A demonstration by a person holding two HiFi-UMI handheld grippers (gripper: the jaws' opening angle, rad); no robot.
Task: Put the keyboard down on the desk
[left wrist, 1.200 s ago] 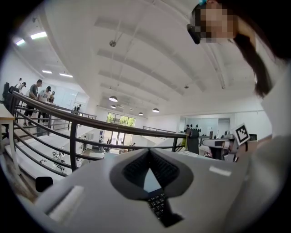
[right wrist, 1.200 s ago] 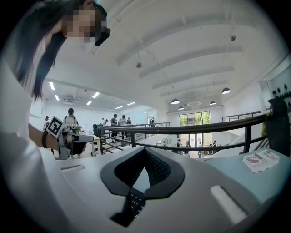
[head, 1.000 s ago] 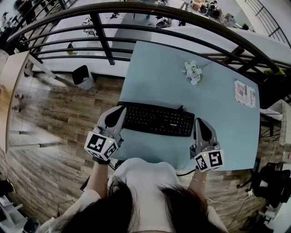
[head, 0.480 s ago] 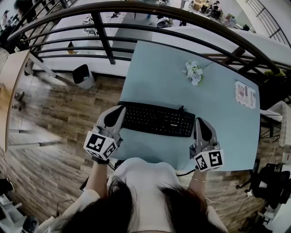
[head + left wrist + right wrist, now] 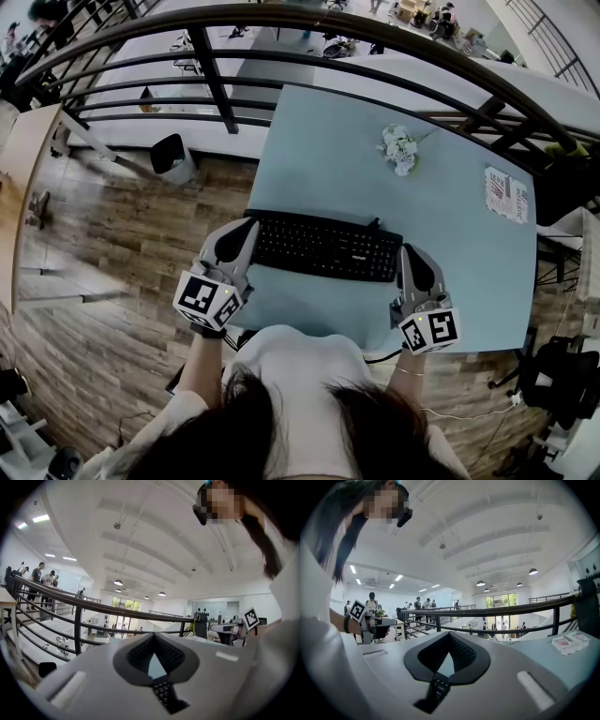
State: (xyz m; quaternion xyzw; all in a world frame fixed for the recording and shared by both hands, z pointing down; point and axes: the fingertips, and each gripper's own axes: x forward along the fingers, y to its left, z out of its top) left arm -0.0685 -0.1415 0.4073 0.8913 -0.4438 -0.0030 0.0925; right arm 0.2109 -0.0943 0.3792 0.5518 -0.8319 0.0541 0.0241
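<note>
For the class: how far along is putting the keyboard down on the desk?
Done: the keyboard is over the desk, near its front edge. In hand: the left gripper and right gripper each clamp one end. Left: whether it already rests on the desk cannot be told; both grippers have yet to release.

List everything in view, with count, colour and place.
keyboard: 1, black, across the desk's near half
desk: 1, light blue, centre
flowers: 1 bunch, white, far part of desk
printed paper: 1, white and red, desk's right edge
railing: 1, black, beyond the desk
bin: 1, dark, on floor left of desk
floor: wood-brown, around the desk
left gripper: 1, grey, shut on keyboard's left end
right gripper: 1, grey, shut on keyboard's right end
</note>
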